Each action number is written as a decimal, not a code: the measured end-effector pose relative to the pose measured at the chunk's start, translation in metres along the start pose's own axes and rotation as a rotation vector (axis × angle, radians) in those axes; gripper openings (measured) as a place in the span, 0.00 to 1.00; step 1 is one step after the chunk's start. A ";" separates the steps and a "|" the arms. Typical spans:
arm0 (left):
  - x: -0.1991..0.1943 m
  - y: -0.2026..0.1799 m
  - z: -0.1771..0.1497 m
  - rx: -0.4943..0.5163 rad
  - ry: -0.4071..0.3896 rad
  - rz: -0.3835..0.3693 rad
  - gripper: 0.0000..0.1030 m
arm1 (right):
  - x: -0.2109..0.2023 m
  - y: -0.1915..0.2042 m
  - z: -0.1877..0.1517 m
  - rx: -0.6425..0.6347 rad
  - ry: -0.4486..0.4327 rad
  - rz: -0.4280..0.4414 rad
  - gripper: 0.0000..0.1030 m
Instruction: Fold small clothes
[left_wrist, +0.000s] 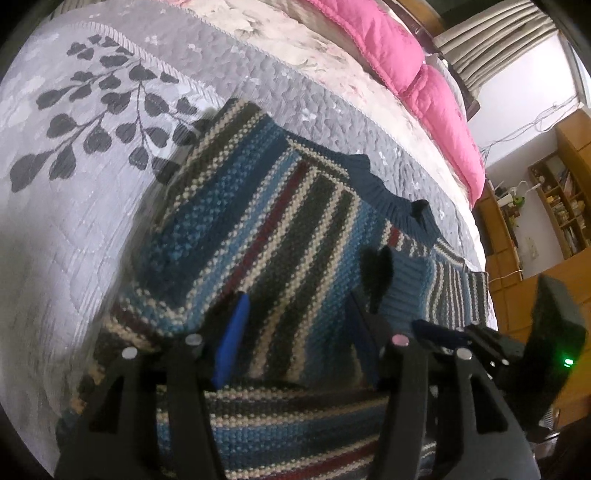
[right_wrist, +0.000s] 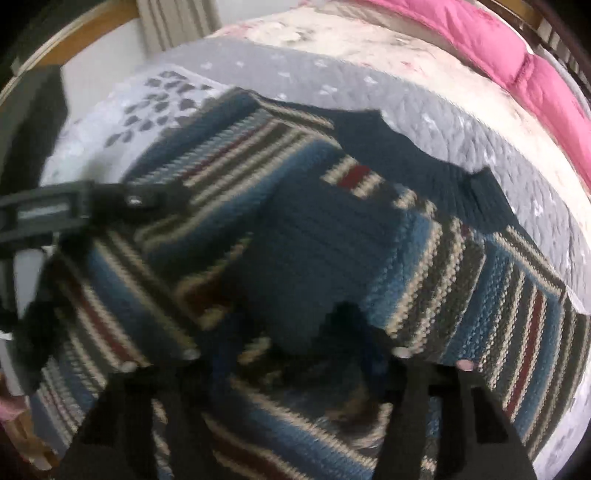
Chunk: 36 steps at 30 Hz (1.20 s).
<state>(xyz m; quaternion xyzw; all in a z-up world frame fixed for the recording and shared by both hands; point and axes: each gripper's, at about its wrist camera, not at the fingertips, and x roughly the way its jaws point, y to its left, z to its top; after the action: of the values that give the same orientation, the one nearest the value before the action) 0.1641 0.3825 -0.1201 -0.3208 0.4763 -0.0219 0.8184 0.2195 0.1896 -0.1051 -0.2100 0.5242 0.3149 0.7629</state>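
Striped knit sweater (left_wrist: 258, 229), bands of blue, dark green, cream and dark red, ribbed blue collar. Lies on the grey quilted bedspread (left_wrist: 74, 229), near its leaf-printed part. Partly folded: sleeves turned in across the body, one ribbed cuff lying below the collar.

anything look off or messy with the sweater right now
Nothing looks damaged. The striped sweater lies on the grey quilt partly folded, with one sleeve crossed over the body at a slant, not square. Both views are motion-blurred, so fine detail is unclear.
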 end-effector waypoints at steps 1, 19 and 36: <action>0.001 0.000 0.000 -0.001 0.000 0.000 0.52 | -0.004 -0.007 -0.002 0.016 -0.018 -0.001 0.28; 0.004 -0.004 -0.003 0.011 -0.013 0.035 0.54 | -0.046 -0.180 -0.122 0.557 -0.176 0.302 0.39; 0.009 -0.059 -0.007 0.115 -0.076 0.087 0.57 | -0.091 -0.213 -0.070 0.534 -0.388 0.439 0.09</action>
<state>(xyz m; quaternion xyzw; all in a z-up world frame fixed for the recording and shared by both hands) 0.1798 0.3291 -0.0973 -0.2529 0.4565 -0.0016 0.8530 0.2986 -0.0319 -0.0475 0.1759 0.4663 0.3569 0.7901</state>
